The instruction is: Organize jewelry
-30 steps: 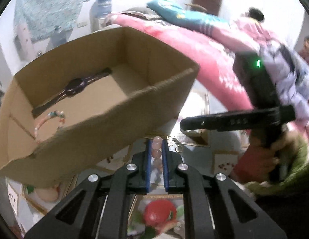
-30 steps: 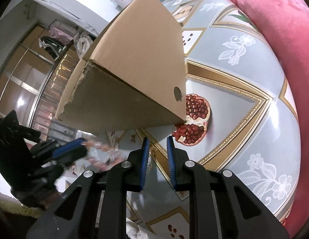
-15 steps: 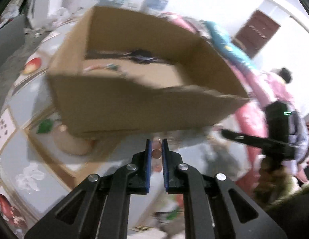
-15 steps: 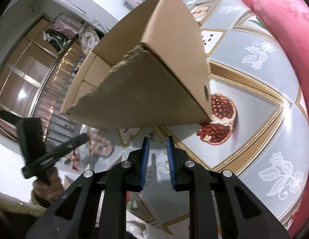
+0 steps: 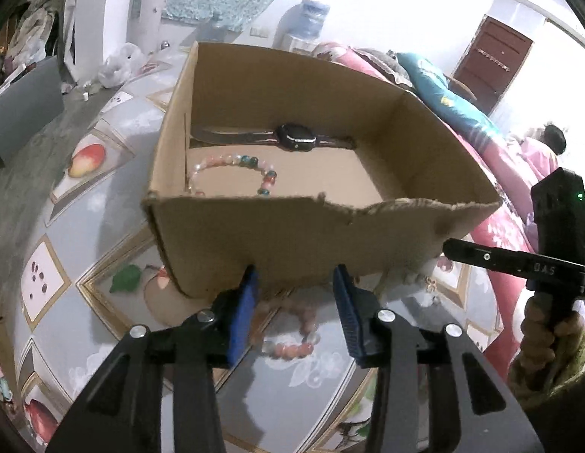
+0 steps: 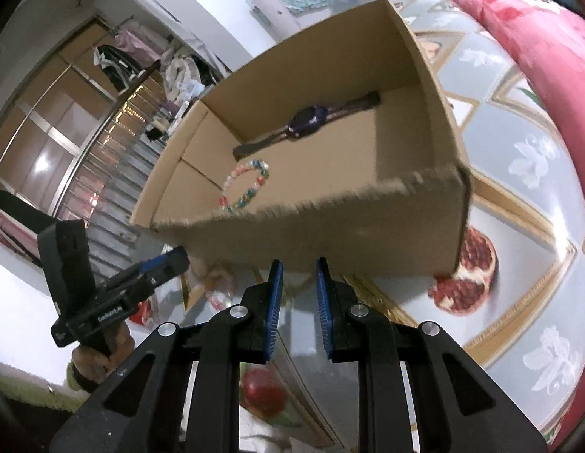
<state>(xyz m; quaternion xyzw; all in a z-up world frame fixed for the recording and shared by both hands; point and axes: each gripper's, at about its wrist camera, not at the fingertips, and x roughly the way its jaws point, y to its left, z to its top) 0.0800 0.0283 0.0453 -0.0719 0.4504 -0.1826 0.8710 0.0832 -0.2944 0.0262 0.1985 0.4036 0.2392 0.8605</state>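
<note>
The pink bead bracelet (image 5: 292, 334) lies on the flowery cloth (image 5: 103, 204), just in front of the brown cardboard box (image 5: 300, 234) and outside it. It sits below and between the two blue pads of the left gripper (image 5: 298, 311). The jaws of that gripper are opening right now, and the pads do not touch the beads, so nothing is being squeezed. The beads look a bit blurry. Inside the box there are two more things on the floor of it. A colorful bead bracelet (image 5: 236, 173) with pink, green and red beads lies near the front left corner. A dark watch (image 5: 296, 137) lies flat behind it, with its strap stretched out along the back wall. The front edge of the box is torn and ragged. The right gripper (image 6: 298, 304) is off to the right side of the box, held in a hand (image 5: 545, 343). Its jaws are a small way apart and there is nothing between them. From that side I can see the left gripper low by the near corner of the box, and a hand (image 6: 100, 358) holding its handle. The cloth has pictures of fruit on it, like a cut pomegranate (image 6: 466, 279) beside the box corner. A pink blanket (image 6: 538, 37) is bunched up past the cloth.
</note>
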